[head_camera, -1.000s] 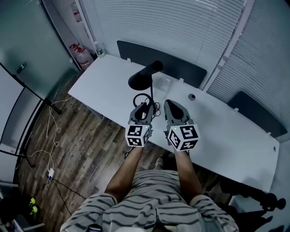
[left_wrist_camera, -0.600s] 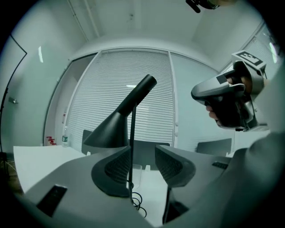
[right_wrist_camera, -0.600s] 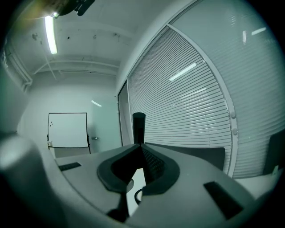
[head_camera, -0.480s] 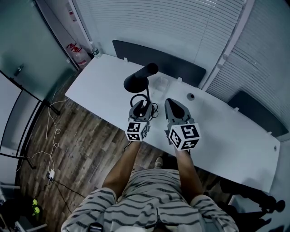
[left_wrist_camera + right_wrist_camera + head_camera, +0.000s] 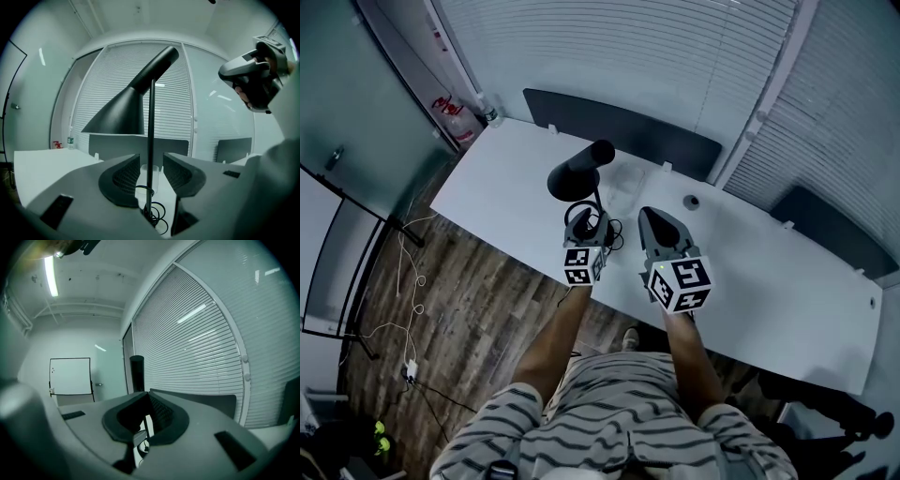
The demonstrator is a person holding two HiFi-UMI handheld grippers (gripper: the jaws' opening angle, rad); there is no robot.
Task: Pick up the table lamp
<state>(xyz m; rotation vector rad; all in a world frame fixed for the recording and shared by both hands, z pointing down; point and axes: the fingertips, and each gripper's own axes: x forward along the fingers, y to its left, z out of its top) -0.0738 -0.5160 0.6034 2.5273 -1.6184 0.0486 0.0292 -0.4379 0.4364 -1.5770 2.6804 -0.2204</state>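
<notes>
Slender, cone-shaded, matte black table lamp (image 5: 577,172)

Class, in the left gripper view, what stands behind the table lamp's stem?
Behind it: a clear cup on the white table, blinds beyond. The left gripper covers the base of the table lamp.

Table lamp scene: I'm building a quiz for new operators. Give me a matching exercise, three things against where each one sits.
Things:
1. lamp stem
2. clear cup
3. bottle

Places:
A. by the far left corner of the table
B. between the open jaws of the left gripper
C. on the table, beyond the lamp

Pairs: 1-B, 2-C, 3-A
</notes>
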